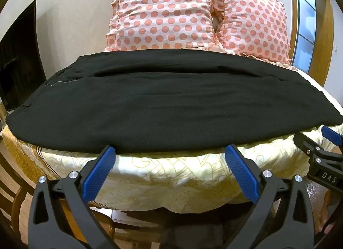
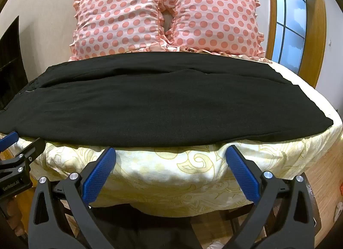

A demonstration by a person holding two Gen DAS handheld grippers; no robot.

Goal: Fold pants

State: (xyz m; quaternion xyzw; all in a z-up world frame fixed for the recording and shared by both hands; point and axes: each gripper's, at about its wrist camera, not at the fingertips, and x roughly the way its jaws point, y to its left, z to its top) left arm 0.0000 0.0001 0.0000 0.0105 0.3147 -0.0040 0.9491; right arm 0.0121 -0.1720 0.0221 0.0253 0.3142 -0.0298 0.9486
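Left wrist view: the left tool (image 1: 170, 149) stands wide apart and empty, just before the black fabric pants (image 1: 163, 107) spread across the bed with the yellow patterned cover (image 1: 171, 176). A shallow pinch may catch the cover too.

Right wrist view: the right tool (image 2: 170, 150) is likewise apart, holding nothing. The pants could slide off the edge if pulled. No container is visible.

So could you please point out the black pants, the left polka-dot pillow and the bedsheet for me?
black pants (image 1: 171, 109), left wrist view, middle of the near leg.
left polka-dot pillow (image 2: 120, 17), right wrist view, centre of its face.
bedsheet (image 2: 171, 174), right wrist view, overhanging front.
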